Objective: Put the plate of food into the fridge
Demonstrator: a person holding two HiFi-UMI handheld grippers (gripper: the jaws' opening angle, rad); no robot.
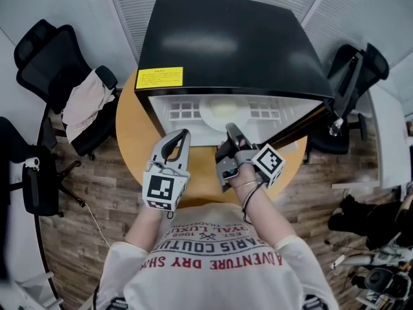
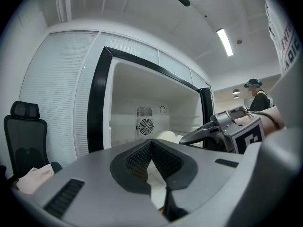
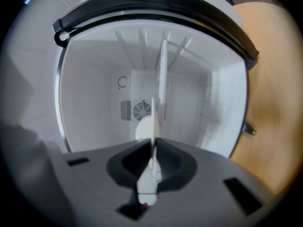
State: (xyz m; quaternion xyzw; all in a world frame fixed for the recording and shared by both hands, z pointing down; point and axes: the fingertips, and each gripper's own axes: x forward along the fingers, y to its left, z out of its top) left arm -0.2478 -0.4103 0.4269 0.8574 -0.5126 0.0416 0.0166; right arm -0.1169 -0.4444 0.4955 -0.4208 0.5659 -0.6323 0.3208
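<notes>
Plate [image 1: 222, 112] lies flat inside fridge [image 1: 232, 50], rim clamped by right gripper [image 1: 230, 130] jaws; left gripper [image 1: 183, 135] jaws together, empty.

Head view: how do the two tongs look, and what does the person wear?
The left tongs are light grey with dark pads; the right tongs look darker grey. Each carries a cube with a black-and-white square marker. The person wears a white short-sleeved T-shirt with red print and a dark cord on the right wrist.

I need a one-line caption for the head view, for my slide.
The right gripper holds the white plate by its rim inside the open black fridge; left gripper shut, empty.
</notes>
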